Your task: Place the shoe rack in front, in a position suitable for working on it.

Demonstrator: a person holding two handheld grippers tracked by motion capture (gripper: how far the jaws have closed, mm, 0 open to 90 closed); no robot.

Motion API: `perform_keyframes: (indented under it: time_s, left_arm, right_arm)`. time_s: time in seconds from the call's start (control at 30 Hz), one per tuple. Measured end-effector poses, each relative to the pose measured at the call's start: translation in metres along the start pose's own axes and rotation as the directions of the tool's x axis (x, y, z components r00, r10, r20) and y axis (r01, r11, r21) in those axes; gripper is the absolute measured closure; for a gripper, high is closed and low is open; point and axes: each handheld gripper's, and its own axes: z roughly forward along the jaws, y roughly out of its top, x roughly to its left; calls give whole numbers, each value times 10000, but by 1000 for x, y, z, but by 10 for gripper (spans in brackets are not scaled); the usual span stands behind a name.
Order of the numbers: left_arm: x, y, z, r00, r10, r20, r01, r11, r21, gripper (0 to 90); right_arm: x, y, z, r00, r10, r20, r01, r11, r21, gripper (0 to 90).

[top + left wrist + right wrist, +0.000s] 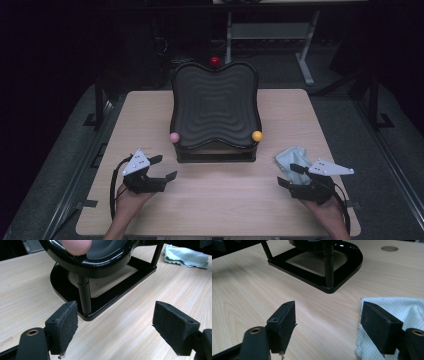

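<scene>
1. On the near left of the table [215,200], the left gripper [162,167] is being held with its jaws spread wide, nothing between them, nothing being touched.
2. Ahead of it, the black tray stand [105,302] is being faced, a pink ball [174,137] sitting at its near left corner.
3. At the near right, the right gripper [290,175] is being held equally wide, gripping nothing.
4. A pale cloth [394,307] is lying just beside and under its right jaw; contact cannot be told.
5. An orange ball [257,135] is resting at the stand's near right corner.
</scene>
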Motion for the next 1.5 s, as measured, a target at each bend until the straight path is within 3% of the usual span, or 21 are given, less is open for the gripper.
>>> perform_keyframes:
  time_s: [0.43,0.67,1.07,1.5]
  left_arm:
    - [-1,15,-5,9995,211,246,-207,9997,-147,215]
    - [1,29,-6,9990,361,255,-354,9990,-260,215]
    - [11,49,-4,9985,526,132,-523,9984,-234,229]
    - [19,69,6,9968,760,258,-756,9970,-155,239]
  right_arm:
    - [4,18,5,9992,-187,-361,187,9998,3,276]
    - [4,37,2,9983,-304,-498,296,9994,-170,276]
    - [4,67,11,9964,-513,-677,500,9985,-216,276]
    - [3,83,21,9951,-595,-795,590,9982,-89,276]
